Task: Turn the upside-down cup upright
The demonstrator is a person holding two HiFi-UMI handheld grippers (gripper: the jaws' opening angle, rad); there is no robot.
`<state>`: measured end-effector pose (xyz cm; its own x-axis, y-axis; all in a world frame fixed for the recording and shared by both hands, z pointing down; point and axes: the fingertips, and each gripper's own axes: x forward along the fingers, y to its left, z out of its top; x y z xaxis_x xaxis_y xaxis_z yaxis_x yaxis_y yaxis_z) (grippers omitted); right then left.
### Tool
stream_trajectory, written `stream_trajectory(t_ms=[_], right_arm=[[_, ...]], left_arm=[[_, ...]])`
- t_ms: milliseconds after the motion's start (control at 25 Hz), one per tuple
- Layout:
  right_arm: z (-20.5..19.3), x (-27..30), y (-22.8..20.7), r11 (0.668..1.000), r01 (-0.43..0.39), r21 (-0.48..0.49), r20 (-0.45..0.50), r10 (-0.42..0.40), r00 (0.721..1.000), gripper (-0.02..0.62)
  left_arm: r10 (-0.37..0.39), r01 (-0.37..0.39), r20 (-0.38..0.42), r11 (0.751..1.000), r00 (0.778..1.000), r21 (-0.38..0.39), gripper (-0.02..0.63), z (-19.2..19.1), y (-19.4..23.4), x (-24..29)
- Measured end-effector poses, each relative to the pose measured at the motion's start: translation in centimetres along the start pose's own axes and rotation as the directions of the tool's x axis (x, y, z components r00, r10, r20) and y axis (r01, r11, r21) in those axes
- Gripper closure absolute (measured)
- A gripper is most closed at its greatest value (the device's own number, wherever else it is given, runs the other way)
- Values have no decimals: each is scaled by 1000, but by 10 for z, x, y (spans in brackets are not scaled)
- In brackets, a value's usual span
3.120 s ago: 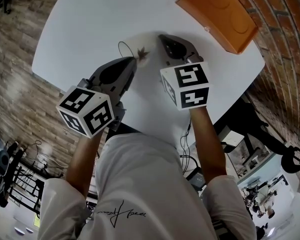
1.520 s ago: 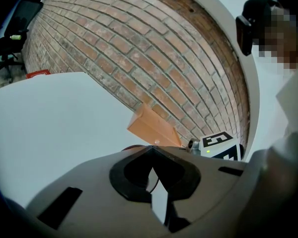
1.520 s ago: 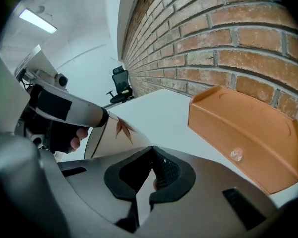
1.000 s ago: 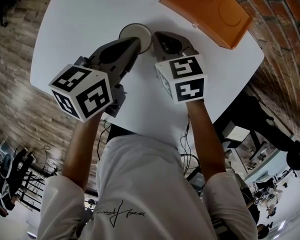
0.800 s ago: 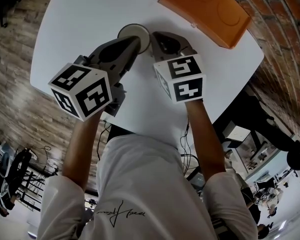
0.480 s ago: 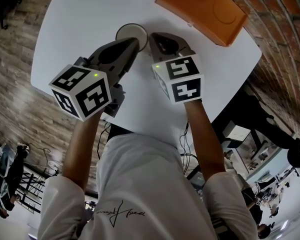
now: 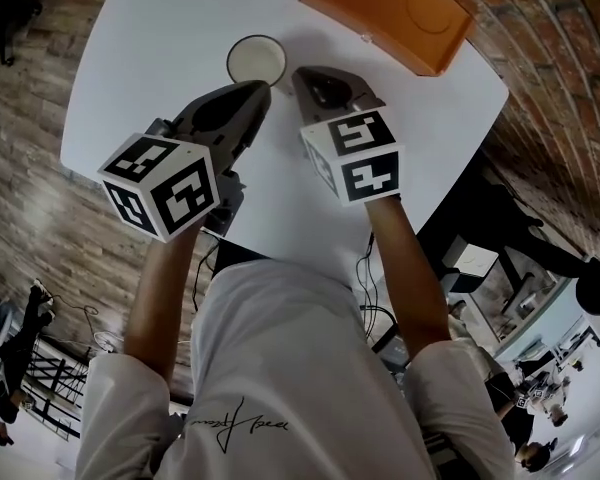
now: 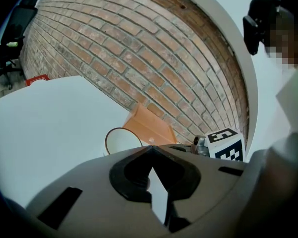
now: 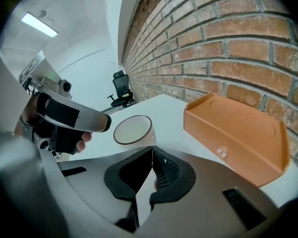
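- Head view: the cup [image 7: 256, 61] stands upright on the white table [image 7: 170, 38], mouth up, with a dark rim and a plain cream inside. It sits just beyond the tip of the left gripper [image 7: 257, 89], apart from it, and just left of the tip of the right gripper [image 7: 301, 74]. An orange tray [image 7: 385, 6] lies near the table's far edge by the brick wall, its face showing two shallow round hollows.
- Left gripper view: the jaws are clenched tip to tip and grasp nothing. The cup [image 8: 122, 141] rises just past them, a little to the left, its open mouth facing up. The orange tray [image 8: 148, 127] is behind it, with a small clear bead [image 8: 150, 140] at its near wall.
- Right gripper view: these jaws are also pressed together, with nothing between them. The cup [image 9: 133, 130] stands just ahead and slightly left of the tip, apart from it, showing only its pale interior. The left gripper [image 9: 105, 123] reaches towards the cup from the left. The orange tray [image 9: 238, 133] lies to the right, the clear bead [image 9: 220, 152] at its edge.
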<state>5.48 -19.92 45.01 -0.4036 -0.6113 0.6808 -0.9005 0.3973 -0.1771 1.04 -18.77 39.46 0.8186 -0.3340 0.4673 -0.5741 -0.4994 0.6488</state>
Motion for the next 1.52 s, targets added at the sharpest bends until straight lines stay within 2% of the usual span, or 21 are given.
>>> stream_trajectory(t_ms=[720,960,1520], right_arm=[[-13,-62,27,996,-88,-11,14,88,996,575],[-10,-87,51,989,-146,10,38,146,989,575],[-10,-146,90,985,-169,-42,102,172,980,575]], left_arm=[[-8,8,15,1000,1000,1,597,-39,-46,-30],[-18,18,31,1000,999,15,597,-45,-63,-48],[-33,30,74,999,997,39,597,-68,-101,-81]])
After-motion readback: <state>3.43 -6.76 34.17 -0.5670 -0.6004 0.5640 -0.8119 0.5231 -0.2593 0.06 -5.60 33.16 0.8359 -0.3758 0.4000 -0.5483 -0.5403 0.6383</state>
